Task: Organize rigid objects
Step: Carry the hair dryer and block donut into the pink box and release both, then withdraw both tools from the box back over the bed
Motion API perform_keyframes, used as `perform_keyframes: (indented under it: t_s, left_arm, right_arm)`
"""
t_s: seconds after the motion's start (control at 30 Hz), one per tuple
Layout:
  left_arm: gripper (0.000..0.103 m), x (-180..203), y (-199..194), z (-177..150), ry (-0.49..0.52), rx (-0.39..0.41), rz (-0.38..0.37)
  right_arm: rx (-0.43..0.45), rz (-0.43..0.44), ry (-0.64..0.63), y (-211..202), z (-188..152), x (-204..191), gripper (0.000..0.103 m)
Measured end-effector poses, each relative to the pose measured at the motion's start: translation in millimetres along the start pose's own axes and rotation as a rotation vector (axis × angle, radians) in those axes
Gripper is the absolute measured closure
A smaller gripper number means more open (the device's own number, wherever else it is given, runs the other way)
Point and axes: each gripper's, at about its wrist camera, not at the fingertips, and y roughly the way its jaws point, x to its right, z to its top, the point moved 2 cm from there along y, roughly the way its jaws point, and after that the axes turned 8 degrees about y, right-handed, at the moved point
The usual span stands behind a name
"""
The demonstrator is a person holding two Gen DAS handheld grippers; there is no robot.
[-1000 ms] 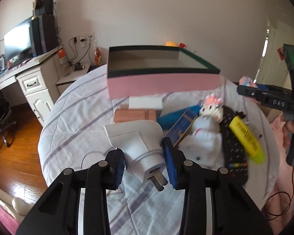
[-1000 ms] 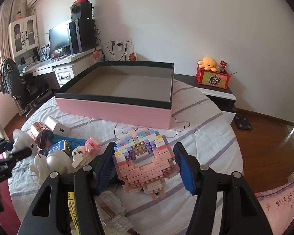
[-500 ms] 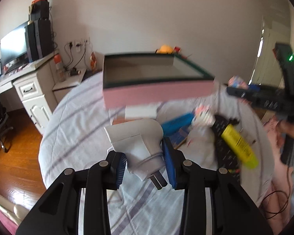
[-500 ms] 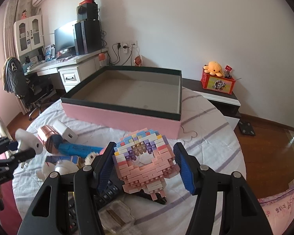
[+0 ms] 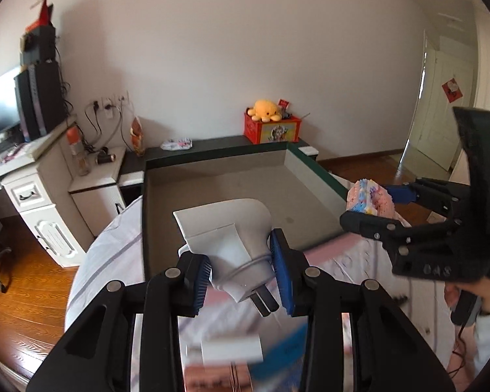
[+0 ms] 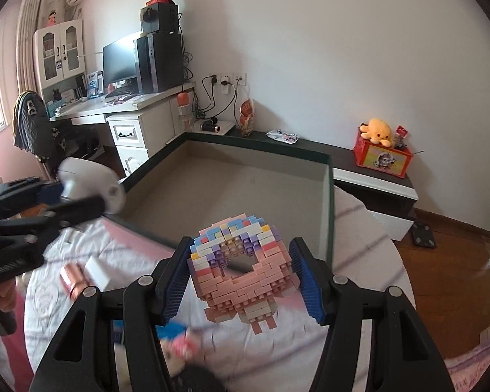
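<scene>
The left claw (image 5: 243, 274) grips a white plug adapter (image 5: 232, 238) between its pads, prongs toward the camera. The right claw (image 6: 241, 276) clamps a pink brick model (image 6: 241, 264). Just ahead of both lies the open pink box (image 6: 245, 192) on the tabletop (image 6: 359, 261).

White plastic plug adapter (image 5: 232, 232) with dark prongs, pastel brick-built donut figure (image 6: 241, 264) in pink, lilac, blue and white, shallow cardboard box (image 5: 212, 160) with pink outer walls, dark green rim, grey-beige inside, white bedsheet (image 6: 359, 261) with grey-purple stripes, blue ribbed gripper pads (image 5: 282, 274)
</scene>
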Motion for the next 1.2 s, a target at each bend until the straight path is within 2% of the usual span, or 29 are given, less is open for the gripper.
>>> perform_keyframes:
  t_s: [0.17,0.3,0.33,0.7,0.8,0.83,0.87,0.93,1.03,1.13,1.17,1.2]
  left_arm:
    - [0.067,-13,57,12,-0.019,-0.096,0.007]
    - [0.068,-19,88,10,-0.024,-0.157,0.003]
    - [0.067,-21,92,9,-0.026,-0.171,0.021]
    - [0.065,-25,104,-4,0.003,-0.232,0.088]
    - [0.049,-30,104,-5,-0.002,-0.237,0.116]
    - [0.036,-31,104,-6,0.0,-0.24,0.133]
    - [0.028,-34,103,-7,-0.003,-0.237,0.139]
    - [0.026,-36,101,-8,-0.015,-0.227,0.125]
    - [0.018,-34,96,-8,-0.008,-0.225,0.151]
    - [0.014,-34,85,-7,-0.014,-0.203,0.15]
    - [0.01,-34,80,-6,-0.018,-0.194,0.151]
    - [0.008,-34,74,-5,-0.019,-0.182,0.163]
  right_arm:
    - [-0.059,0.002,-0.013,43,20,-1,0.042]
    - [-0.121,0.011,-0.017,78,25,-3,0.042]
    - [-0.133,0.007,-0.014,83,24,-3,0.042]
    - [-0.222,0.004,-0.013,120,21,-1,0.042]
    - [-0.231,-0.008,-0.008,124,19,0,0.042]
    - [-0.23,-0.007,-0.004,124,19,0,0.042]
    - [-0.233,-0.001,0.005,124,19,1,0.042]
    - [-0.238,0.018,0.023,123,18,2,0.042]
    - [-0.243,0.011,0.024,122,17,2,0.042]
    - [-0.226,0.022,0.038,115,18,1,0.041]
    - [-0.212,0.024,0.046,109,20,1,0.036]
    - [-0.2,0.022,0.048,105,21,0,0.025]
